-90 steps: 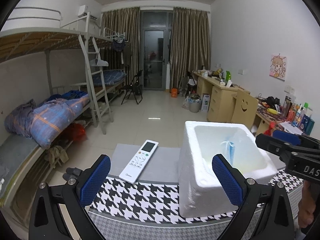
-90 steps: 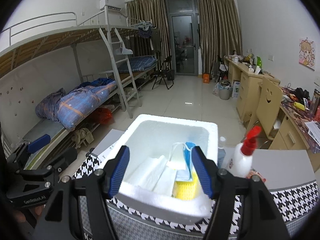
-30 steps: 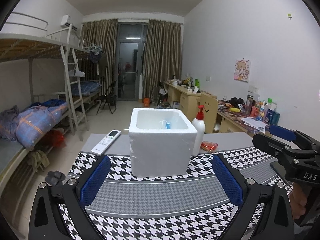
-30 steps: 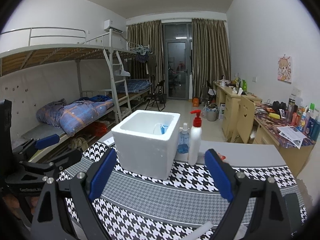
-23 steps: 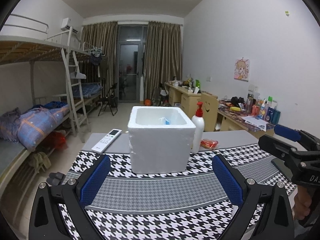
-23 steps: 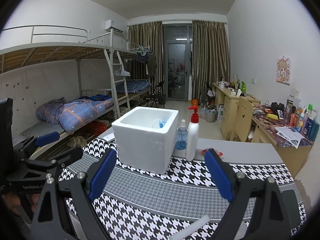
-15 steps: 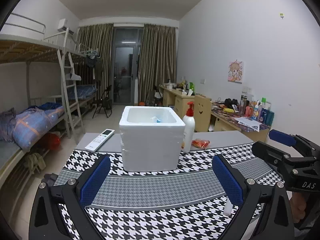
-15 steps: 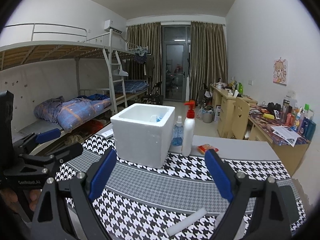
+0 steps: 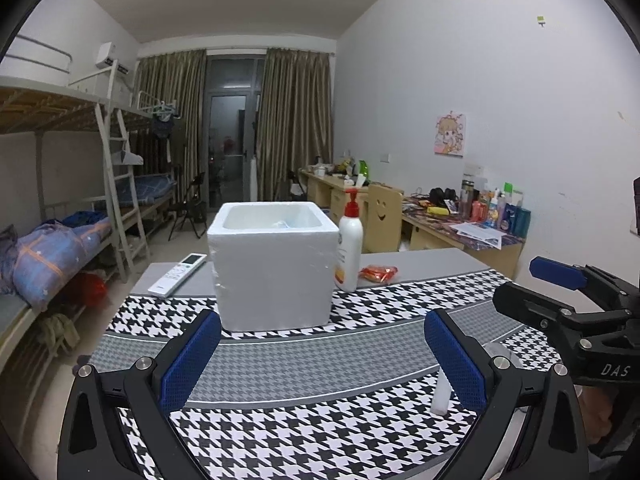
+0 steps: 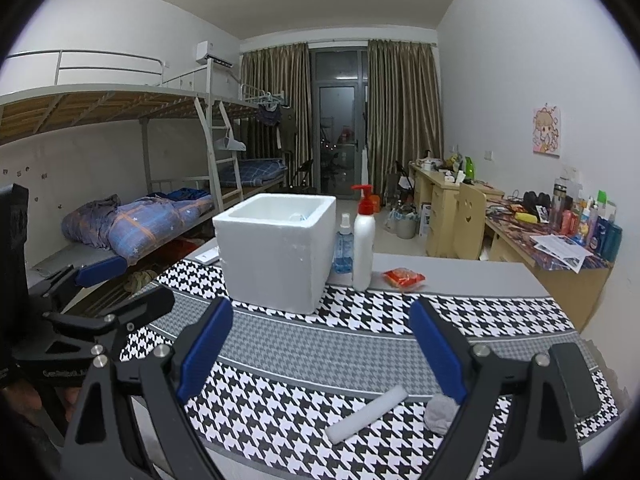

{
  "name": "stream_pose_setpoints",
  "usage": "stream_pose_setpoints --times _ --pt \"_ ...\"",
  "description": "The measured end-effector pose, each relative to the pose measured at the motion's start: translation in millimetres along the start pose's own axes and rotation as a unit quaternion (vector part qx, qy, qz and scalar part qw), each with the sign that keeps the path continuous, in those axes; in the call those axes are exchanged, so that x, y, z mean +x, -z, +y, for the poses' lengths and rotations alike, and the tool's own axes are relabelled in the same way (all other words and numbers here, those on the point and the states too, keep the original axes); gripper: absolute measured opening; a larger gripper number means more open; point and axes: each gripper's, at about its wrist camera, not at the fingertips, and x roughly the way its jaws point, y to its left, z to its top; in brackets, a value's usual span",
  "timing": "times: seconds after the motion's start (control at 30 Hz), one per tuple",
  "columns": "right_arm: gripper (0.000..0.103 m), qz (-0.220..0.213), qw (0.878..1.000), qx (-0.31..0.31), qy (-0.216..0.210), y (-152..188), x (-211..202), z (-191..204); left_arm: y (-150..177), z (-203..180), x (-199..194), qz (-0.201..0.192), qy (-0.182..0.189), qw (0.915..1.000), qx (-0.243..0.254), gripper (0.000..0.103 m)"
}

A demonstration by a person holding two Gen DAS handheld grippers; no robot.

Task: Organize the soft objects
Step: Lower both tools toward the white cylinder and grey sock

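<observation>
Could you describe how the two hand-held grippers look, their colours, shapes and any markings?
The left gripper and the right gripper look alike: angular black frames with silver screws, and two fingers faced with textured blue pads. Seen from the left camera, the right gripper's body bears white letters "DAS". The left gripper's body carries small white text, too blurred to read. No cables or sleeves show.

So the foam box (image 10: 280, 252) sat on the table (image 10: 460, 276), toward the back. Right beside it stood a pump bottle (image 10: 363, 240), with a small spray bottle (image 10: 343, 246) tucked behind between them. A snack packet (image 10: 404, 278) lay just right of the pump bottle, a remote (image 9: 178, 274) off to the box's left. Nearer the front edge, a foam roll (image 10: 366, 414) lay beside a little ball (image 10: 440, 414)
</observation>
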Motion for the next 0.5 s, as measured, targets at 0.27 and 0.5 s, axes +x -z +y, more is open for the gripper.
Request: stream_pose_setpoints --times 0.27,0.5 --pt "0.092 0.003 1.0 0.013 0.011 6 -4 -11 6 -7 6 0.006 0.015 0.9999 -0.002 0.102" --pt "0.092 0.005 0.999 0.019 0.027 12 -10 -20 10 -19 13 0.014 0.032 0.9994 0.0 0.102"
